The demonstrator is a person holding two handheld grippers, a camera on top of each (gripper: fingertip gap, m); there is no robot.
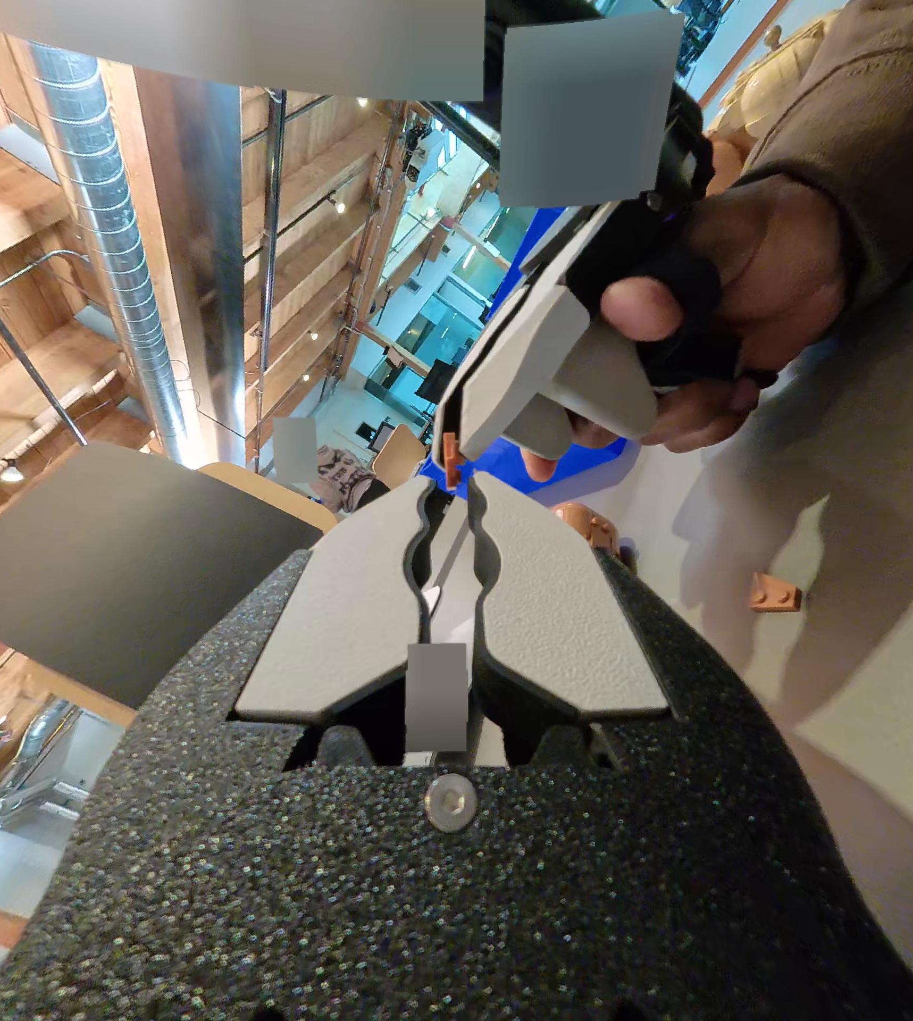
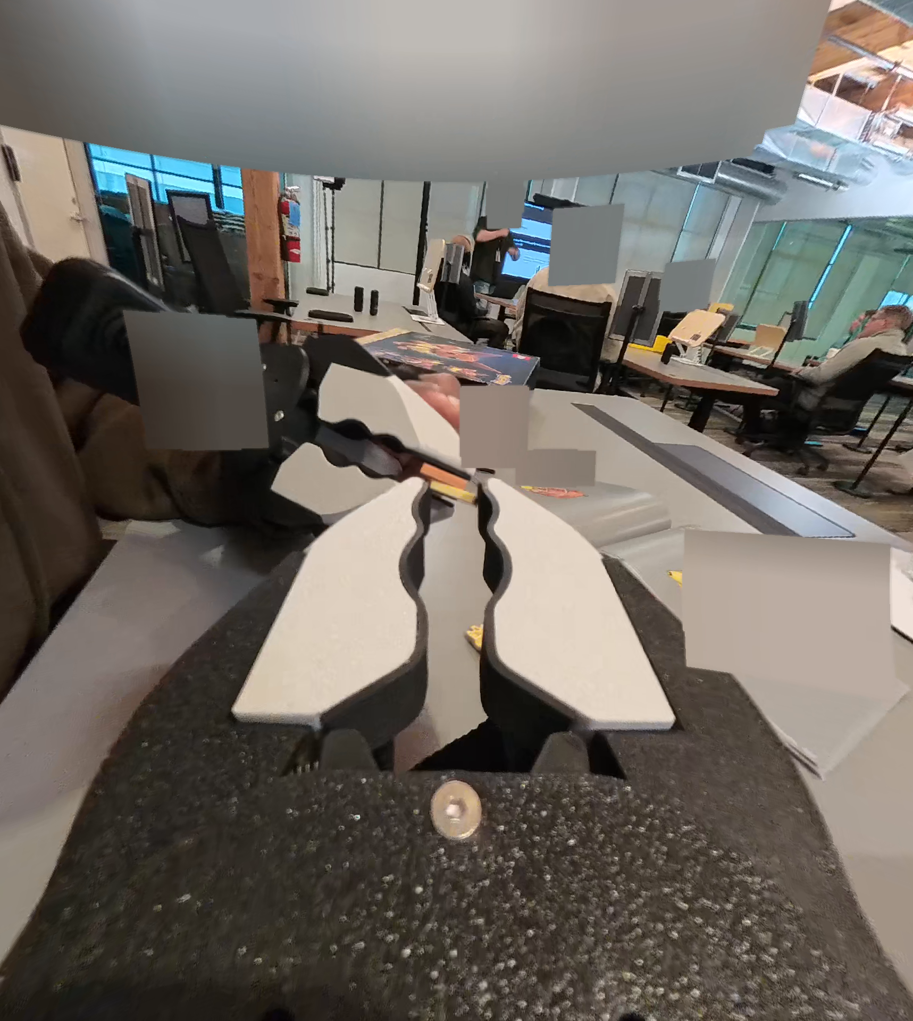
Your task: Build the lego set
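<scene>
Lego set build was mid-join, as I judged it. Pale grey table [image 2: 664, 442] filled the lower right of the right wrist view; the flat, dark-printed cardboard lego box [image 2: 446, 359] lay at its far edge, upper centre.

Person's bare hand [image 1: 747, 309], brown sleeve behind, sat upper right of the left wrist view. It was wrapped round the black handle, thumb forward, driving the right gripper [image 1: 446, 450] down and leftward.

Left gripper [image 2: 432, 469] reached in level from the left-centre of the right wrist view. Its jaws were clenched flat on a thin orange plastic plate [image 2: 443, 472].

A small yellow plastic piece [image 2: 457, 490] lay just beneath that plate, between the right gripper's tips, which stood nearly together. Whether they actually pinched it, I could not tell. All four tips met at frame centre in both views, above the table.

Spare parts on the table:
- loose orange studded plate [image 1: 774, 594], right of centre in the left wrist view
- tiny yellow bit [image 2: 475, 635], seen between the right fingers

Likely next move: line up the studs and press yellow into orange squarely, with the left grip holding firm. A skewed push could pop either part loose.
</scene>
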